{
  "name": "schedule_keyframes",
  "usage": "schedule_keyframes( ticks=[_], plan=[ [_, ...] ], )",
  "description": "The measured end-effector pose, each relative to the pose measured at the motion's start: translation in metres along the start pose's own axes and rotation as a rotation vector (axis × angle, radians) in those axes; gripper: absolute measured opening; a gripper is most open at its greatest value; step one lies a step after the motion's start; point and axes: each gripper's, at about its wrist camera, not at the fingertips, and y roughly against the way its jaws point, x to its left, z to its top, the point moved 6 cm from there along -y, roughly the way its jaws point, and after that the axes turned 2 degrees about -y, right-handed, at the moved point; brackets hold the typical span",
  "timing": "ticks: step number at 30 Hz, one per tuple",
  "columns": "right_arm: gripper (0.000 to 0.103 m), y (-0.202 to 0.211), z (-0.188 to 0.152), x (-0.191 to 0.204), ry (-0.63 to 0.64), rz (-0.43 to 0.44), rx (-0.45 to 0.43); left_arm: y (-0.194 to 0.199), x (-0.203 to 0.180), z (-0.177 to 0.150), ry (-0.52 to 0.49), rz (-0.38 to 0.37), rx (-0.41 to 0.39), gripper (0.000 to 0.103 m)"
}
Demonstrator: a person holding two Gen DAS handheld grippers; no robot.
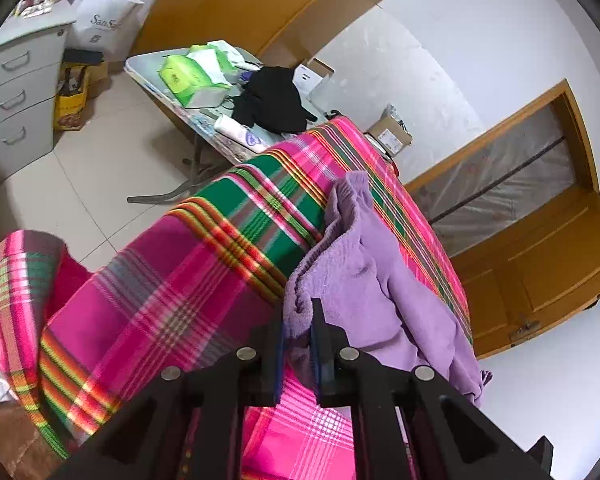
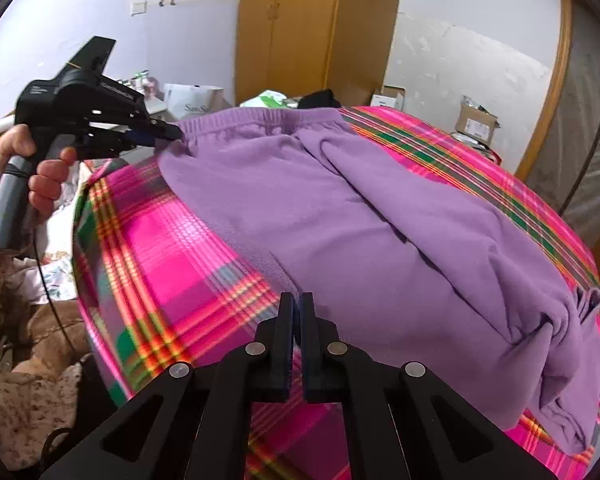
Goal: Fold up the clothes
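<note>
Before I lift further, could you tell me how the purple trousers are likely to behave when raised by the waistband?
Probably floppy: the purple trousers already lie in soft folds. The fleecy cloth likely grips the plaid blanket, dragging rather than sliding. The left gripper pinches one waistband corner, so the rest should hang.

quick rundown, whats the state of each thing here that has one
left tongs: shut on the purple pants at the waistband
right tongs: shut, empty, over the blanket by the pants' edge
purple pants: spread on the blanket, creased, not yet folded
plaid blanket: spread flat under the pants
wardrobe doors: closed
cabinet drawers: closed
</note>
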Motion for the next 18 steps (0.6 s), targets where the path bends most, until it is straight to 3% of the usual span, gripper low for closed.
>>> schedule_keyframes(
  ticks=[10,12,18],
  plan=[
    [0.000,0.002,-0.011,0.032,0.026,0.103,0.036,0.007,0.022,-0.009,0.038,0.021,0.006,0.011],
    [0.000,-0.002,-0.013,0.037,0.062,0.069,0.036,0.003,0.022,-0.012,0.026,0.042,0.020,0.011],
    [0.001,-0.004,-0.012,0.012,-0.028,0.044,0.035,0.002,0.011,-0.014,-0.017,0.079,0.033,0.013]
  ],
)
